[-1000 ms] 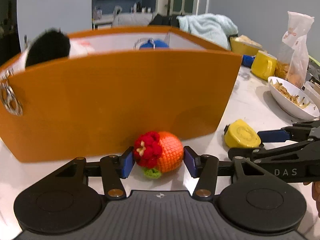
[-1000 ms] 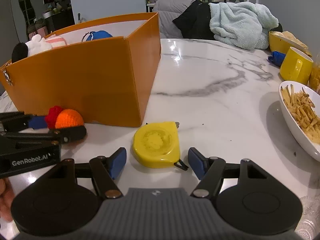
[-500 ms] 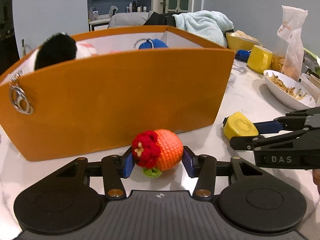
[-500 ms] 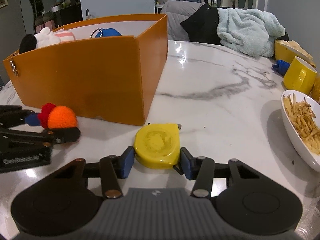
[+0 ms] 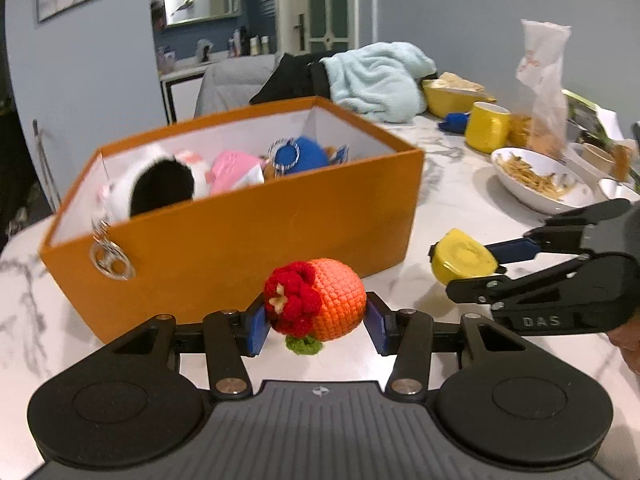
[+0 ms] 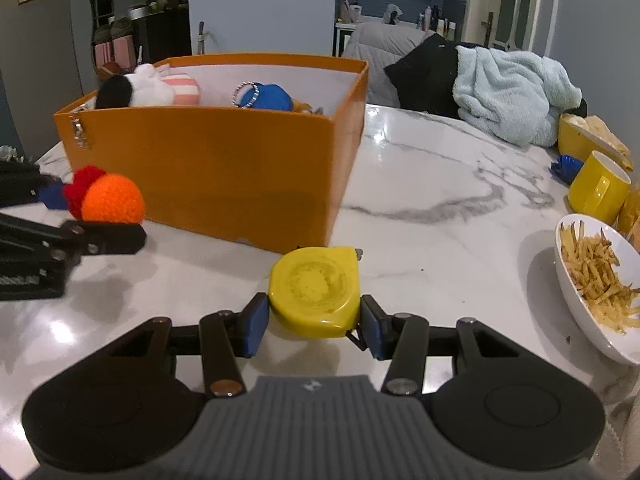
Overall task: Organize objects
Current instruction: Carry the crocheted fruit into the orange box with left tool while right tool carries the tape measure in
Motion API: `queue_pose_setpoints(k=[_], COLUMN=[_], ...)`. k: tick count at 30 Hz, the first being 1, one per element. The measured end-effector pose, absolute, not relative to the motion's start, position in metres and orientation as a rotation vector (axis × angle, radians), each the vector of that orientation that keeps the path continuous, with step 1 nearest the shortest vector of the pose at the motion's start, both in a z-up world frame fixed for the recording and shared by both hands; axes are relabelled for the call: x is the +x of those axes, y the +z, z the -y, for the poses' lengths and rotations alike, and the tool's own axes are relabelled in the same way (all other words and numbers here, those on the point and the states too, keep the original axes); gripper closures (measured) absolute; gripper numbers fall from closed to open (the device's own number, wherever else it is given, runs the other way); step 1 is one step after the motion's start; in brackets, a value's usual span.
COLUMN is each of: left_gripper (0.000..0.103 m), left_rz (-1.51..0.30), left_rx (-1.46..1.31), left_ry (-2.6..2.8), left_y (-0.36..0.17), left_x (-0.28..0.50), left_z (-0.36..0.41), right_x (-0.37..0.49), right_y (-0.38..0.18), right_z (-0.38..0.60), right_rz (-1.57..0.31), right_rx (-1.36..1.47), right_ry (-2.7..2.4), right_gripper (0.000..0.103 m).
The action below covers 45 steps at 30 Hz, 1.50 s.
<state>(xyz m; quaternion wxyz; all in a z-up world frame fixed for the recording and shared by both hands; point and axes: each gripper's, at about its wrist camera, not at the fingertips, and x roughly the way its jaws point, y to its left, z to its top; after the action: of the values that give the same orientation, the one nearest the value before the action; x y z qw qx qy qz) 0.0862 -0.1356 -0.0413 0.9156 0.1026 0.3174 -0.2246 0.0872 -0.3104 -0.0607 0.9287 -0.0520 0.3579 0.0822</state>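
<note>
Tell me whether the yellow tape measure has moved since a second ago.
Yes. The yellow tape measure has lifted off the marble table, nearer the orange box.

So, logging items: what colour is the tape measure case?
Yellow tape measure, clearest in the right wrist view.

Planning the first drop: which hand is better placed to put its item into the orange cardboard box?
Left, probably. The left gripper holds the orange crocheted ball right at the orange cardboard box; the right gripper with the yellow tape measure sits off its corner.

Dim indoor light — glare on the marble table (image 6: 420,184) — fisheye-curved, vignetted edges.
</note>
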Motion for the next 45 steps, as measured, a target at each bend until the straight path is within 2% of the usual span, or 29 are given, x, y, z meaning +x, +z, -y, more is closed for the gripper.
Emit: queue_pose_setpoints(k=[10,21,38,42,45], left_gripper=[0.046,0.046,0.046,0.046,0.046], left_rz=[-0.615,-0.556,-0.365,-0.362,-0.379], left_rx=[0.223,0.115,0.132,0.155,0.183], left_ry=[-0.483,-0.441,-0.373,-0.360,-0.361], left_y=[0.004,0.038,0.127,0.128,0.116], left_x=[0.059,0.069,0.107,0.123,0.136], left_z=[0.118,0.099,0.101,0.111,0.118], right_x=[0.069,0.052,0.089,0.117,0.140], right_y=[-0.027,0.031,0.185,0.188,0.170], right_z=[0.301,0.288,0.283,0.284,0.279], right_rz=[-0.679,-0.557,-0.199,-0.190,-0.216], right_rx=[-0.104,-0.089,0.152,0.238,0.252], right_ry=[0.183,0.212,0.191,0.167,0.155], right_gripper=[0.052,0.052,0.052,0.052,0.052])
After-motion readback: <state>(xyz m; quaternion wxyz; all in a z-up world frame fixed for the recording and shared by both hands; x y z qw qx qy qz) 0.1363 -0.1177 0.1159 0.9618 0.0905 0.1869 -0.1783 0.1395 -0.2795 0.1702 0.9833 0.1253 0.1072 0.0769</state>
